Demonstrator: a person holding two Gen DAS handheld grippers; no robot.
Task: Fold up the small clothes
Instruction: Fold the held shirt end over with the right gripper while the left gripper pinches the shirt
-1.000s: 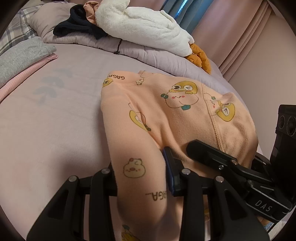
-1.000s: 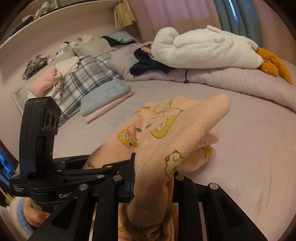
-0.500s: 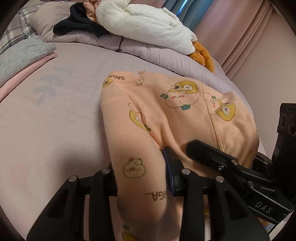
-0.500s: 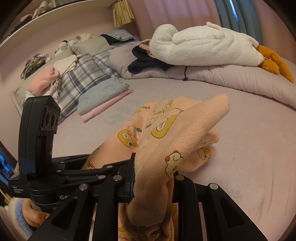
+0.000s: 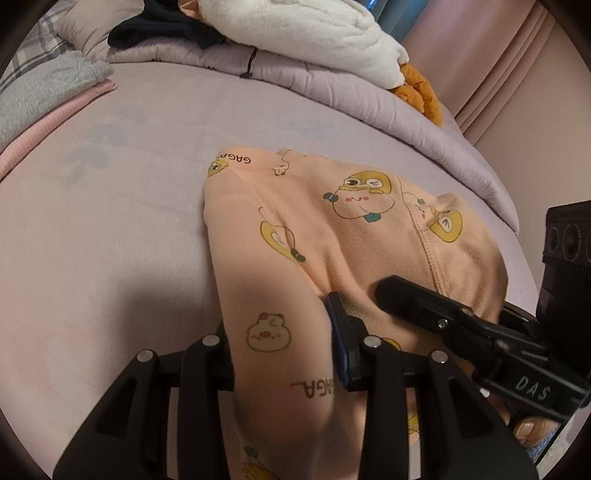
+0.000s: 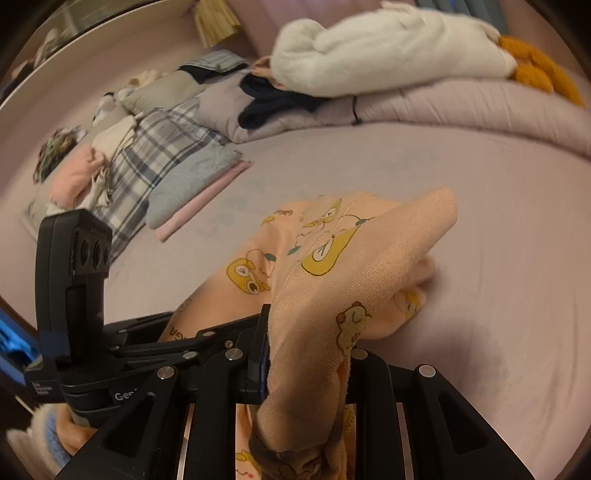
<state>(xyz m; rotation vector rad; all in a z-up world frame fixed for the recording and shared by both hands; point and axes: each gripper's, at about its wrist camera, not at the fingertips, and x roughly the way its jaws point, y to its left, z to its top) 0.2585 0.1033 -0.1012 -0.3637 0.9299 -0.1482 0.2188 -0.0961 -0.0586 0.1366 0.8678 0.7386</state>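
Note:
A small peach garment (image 5: 332,229) printed with yellow cartoon animals lies partly on the lilac bed sheet (image 5: 110,221). My left gripper (image 5: 284,354) is shut on its near left edge, and the cloth drapes over the jaws. My right gripper (image 6: 306,354) is shut on the near right edge of the same garment (image 6: 354,266), whose fold rises over the fingers. The right gripper's body (image 5: 480,332) shows at the right of the left wrist view. The left gripper's body (image 6: 74,314) shows at the left of the right wrist view.
A folded grey and pink stack (image 6: 192,192) lies at the left beside a plaid blanket (image 6: 155,155). A rolled lilac duvet (image 5: 295,74) at the back carries a white plush (image 5: 306,29) and dark clothes (image 5: 159,29). A pink curtain (image 5: 517,74) hangs at the right.
Both grippers have kept their hold and moved slightly forward and down with the garment. The garment's shape is unchanged.

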